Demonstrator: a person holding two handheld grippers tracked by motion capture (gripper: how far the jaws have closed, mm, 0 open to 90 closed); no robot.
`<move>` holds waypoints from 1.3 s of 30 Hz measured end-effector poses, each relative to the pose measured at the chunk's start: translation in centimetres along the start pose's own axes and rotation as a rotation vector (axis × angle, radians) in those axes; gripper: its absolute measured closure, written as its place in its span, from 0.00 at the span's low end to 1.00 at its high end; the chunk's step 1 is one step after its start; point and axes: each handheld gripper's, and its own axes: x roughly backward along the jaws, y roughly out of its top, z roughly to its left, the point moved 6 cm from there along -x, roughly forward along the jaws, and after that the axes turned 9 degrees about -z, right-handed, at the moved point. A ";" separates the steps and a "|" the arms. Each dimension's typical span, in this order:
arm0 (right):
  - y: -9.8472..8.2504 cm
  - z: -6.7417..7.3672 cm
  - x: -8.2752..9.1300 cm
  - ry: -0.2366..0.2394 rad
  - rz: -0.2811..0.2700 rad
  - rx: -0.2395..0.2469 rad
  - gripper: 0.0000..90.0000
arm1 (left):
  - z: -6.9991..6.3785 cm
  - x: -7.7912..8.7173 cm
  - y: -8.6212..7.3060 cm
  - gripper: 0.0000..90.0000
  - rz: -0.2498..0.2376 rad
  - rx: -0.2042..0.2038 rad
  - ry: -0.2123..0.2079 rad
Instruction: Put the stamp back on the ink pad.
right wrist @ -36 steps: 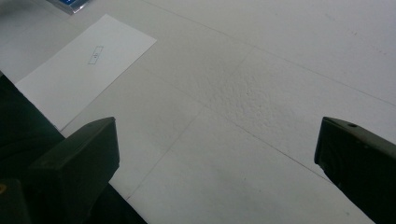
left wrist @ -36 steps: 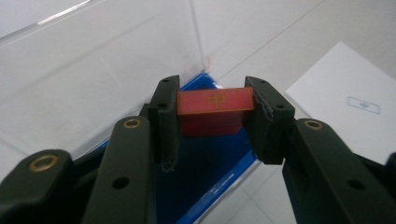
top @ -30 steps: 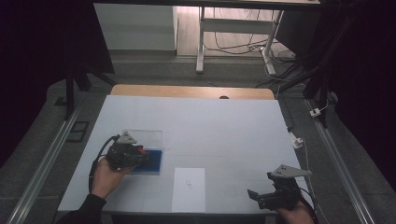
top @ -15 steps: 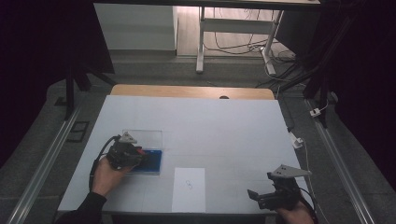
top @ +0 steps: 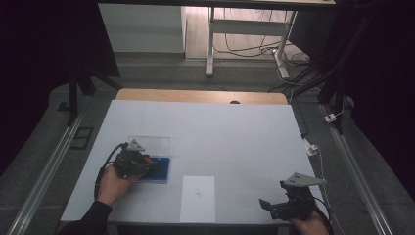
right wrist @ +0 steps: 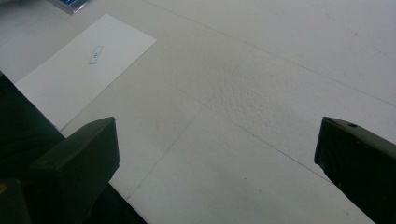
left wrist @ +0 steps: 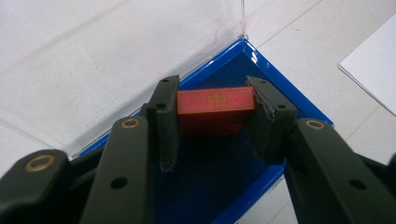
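One red block (left wrist: 215, 108), rectangular, flat top face bearing a small gold mark; its front side is a darker red. It sits inside a shallow blue tray (left wrist: 261, 63) with a dark blue floor and a clear upright lid or wall (top: 149, 144) behind it. The tray rests on the white table (top: 235, 137), left of centre and toward the near edge.

Left gripper (left wrist: 214, 122): jaws closed in on the block's two short ends, one pad against each, block clamped between them within the tray. A hand (top: 111, 183) holds this gripper.

Right gripper (top: 274, 205): jaws wide apart, holding nothing, above bare table at the near right corner.

Count: one block, one tray, one white paper sheet (top: 197, 198) with a small printed mark, lying flat between the two grippers, just right of the tray.
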 end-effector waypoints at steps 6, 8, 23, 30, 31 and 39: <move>0.0 0.0 0.0 0.001 -0.003 -0.002 0.00 | -0.1 0.1 0.0 0.58 0.006 0.006 0.002; 0.0 0.0 0.0 0.001 -0.002 -0.003 0.00 | -0.2 0.1 0.1 0.56 0.000 0.007 0.003; 0.0 0.0 0.0 0.000 -0.001 0.000 0.00 | -0.4 1.0 0.8 0.26 -0.067 0.043 0.036; 0.0 0.0 0.0 0.001 0.000 -0.001 0.00 | -1.1 1.7 1.4 0.16 -0.096 0.053 0.021; 0.0 0.0 0.0 0.001 0.000 -0.001 0.00 | -1.2 1.8 1.5 0.15 -0.099 0.053 0.016; 0.0 0.0 0.0 0.001 0.001 -0.003 0.00 | -1.6 2.8 1.5 0.05 -0.130 0.078 -0.035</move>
